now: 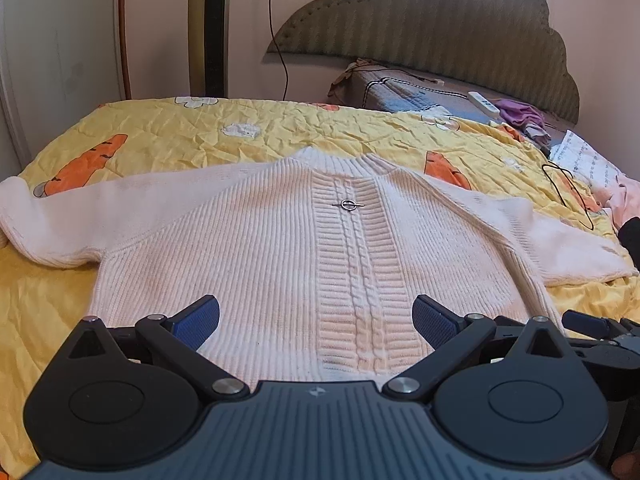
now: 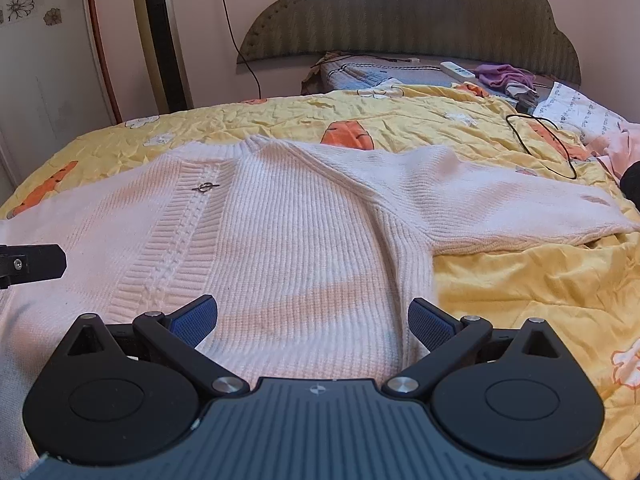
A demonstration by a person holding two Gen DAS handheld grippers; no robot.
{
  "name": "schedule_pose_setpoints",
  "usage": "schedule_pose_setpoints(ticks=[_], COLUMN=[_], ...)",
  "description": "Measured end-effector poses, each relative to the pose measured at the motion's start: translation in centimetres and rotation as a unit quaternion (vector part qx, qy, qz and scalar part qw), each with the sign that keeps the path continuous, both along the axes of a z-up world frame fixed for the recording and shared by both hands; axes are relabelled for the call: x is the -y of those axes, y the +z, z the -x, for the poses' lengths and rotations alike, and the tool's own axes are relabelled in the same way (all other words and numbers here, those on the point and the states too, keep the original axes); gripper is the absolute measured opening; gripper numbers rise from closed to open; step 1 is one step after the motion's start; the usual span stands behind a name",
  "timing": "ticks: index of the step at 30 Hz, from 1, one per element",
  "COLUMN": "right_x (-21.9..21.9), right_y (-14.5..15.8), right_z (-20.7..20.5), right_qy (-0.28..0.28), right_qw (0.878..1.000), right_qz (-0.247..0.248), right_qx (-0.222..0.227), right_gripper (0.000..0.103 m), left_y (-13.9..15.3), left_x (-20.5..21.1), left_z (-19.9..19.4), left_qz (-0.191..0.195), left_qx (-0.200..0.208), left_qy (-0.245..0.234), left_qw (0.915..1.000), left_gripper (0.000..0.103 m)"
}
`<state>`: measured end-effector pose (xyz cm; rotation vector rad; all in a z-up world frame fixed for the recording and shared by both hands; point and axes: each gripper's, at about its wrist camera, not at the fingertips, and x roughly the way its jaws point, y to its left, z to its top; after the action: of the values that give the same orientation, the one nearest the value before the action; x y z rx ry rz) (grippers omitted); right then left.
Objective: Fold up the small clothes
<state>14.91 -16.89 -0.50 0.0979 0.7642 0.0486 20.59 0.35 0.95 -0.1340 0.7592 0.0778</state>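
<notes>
A small cream knit sweater (image 1: pixel 256 248) lies flat on the yellow bedspread (image 1: pixel 168 132), collar away from me, both sleeves spread out. A cable band with a metal clasp (image 1: pixel 348 205) runs down its middle. My left gripper (image 1: pixel 316 320) is open and empty over the sweater's hem, astride the cable band. My right gripper (image 2: pixel 314 318) is open and empty over the hem's right part, near the right side seam; the sweater (image 2: pixel 280 232) and its right sleeve (image 2: pixel 500 212) show there. The right gripper also shows at the right edge of the left wrist view.
A grey padded headboard (image 2: pixel 400 12) stands at the far end. A white power strip (image 2: pixel 458 70), purple cloth (image 2: pixel 504 76) and a black cable loop (image 2: pixel 536 144) lie at the far right. A tower fan (image 2: pixel 160 36) stands at the left wall.
</notes>
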Motion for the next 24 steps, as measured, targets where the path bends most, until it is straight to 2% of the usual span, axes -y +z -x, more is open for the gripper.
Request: schedule_pose_setpoints(ticks=[10, 13, 16, 18, 21, 22, 23, 24], right_x=[1.8, 2.7, 4.1, 6.5, 13.3, 16.2, 19.1, 22.0], right_y=[-0.3, -0.5, -0.4, -0.1, -0.6, -1.1, -1.7, -2.5], right_z=[-6.4, -7.2, -6.9, -6.5, -6.2, -6.1, -6.0, -5.7], right_qy=[0.020, 0.013, 0.011, 0.010, -0.046, -0.077, -0.110, -0.150], right_qw=[0.999, 0.999, 0.999, 1.000, 0.993, 0.986, 0.977, 0.964], right_qz=[0.024, 0.031, 0.030, -0.007, -0.101, -0.143, -0.183, -0.220], right_qx=[-0.021, -0.027, -0.009, 0.015, 0.030, 0.030, 0.029, 0.028], right_gripper=[0.103, 0.103, 0.103, 0.102, 0.102, 0.100, 0.093, 0.089], left_y=[-1.1, -1.7, -2.3, -2.7, -3.3, -3.5, -3.7, -3.9], left_x=[1.0, 1.1, 1.2, 1.2, 1.2, 1.2, 1.1, 1.1], left_z=[-1.7, -2.1, -2.5, -2.7, -3.0, -3.2, -3.3, -3.5], left_qz=[0.000, -0.001, 0.002, 0.002, 0.001, 0.001, 0.003, 0.005], left_qx=[-0.018, -0.026, -0.036, -0.038, -0.045, -0.048, -0.052, -0.055], left_qy=[-0.005, -0.005, -0.003, -0.004, -0.004, -0.003, -0.001, 0.000], left_qw=[0.9998, 0.9996, 0.9994, 0.9993, 0.9990, 0.9988, 0.9987, 0.9984], left_gripper=[0.103, 0.103, 0.103, 0.103, 0.103, 0.103, 0.103, 0.103])
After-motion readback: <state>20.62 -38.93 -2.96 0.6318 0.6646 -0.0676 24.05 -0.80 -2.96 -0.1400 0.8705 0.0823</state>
